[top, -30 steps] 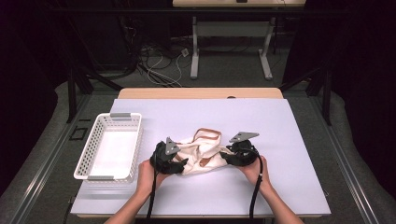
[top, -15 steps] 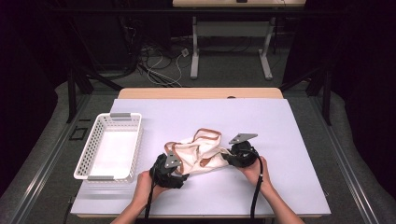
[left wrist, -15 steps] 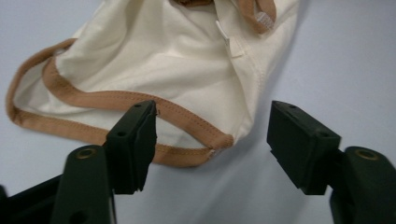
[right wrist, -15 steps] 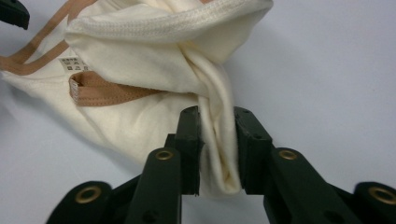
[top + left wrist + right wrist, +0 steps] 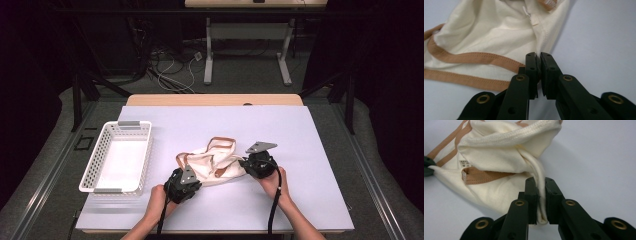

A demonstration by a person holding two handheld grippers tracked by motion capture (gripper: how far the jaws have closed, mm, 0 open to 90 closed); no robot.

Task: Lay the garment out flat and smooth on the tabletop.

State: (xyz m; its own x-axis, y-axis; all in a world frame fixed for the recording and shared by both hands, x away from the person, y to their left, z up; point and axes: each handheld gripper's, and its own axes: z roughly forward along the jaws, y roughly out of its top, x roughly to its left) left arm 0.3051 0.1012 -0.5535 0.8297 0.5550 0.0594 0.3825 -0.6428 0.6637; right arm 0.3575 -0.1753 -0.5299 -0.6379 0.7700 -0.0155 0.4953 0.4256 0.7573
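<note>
A cream cloth bag (image 5: 212, 162) with tan straps lies crumpled on the white table (image 5: 310, 150). My left gripper (image 5: 195, 176) is at the bag's near left corner. In the left gripper view its jaws have just closed and my left gripper (image 5: 537, 56) pinches the bag's (image 5: 499, 37) seamed edge. My right gripper (image 5: 244, 164) is at the bag's right side. In the right gripper view my right gripper (image 5: 540, 182) has just been closing, and its pads press a rolled fold of the bag (image 5: 499, 152).
A white plastic basket (image 5: 129, 123) stands at the table's left side. Bare table surface lies behind and right of the bag. The wooden far edge (image 5: 215, 100) ends the table. The other gripper's tip (image 5: 427, 167) shows at the left edge of the right gripper view.
My left gripper has moved toward the near edge of the table, to the bag's near left corner. The bag's left part has shifted with it. The right gripper has stayed in place.
</note>
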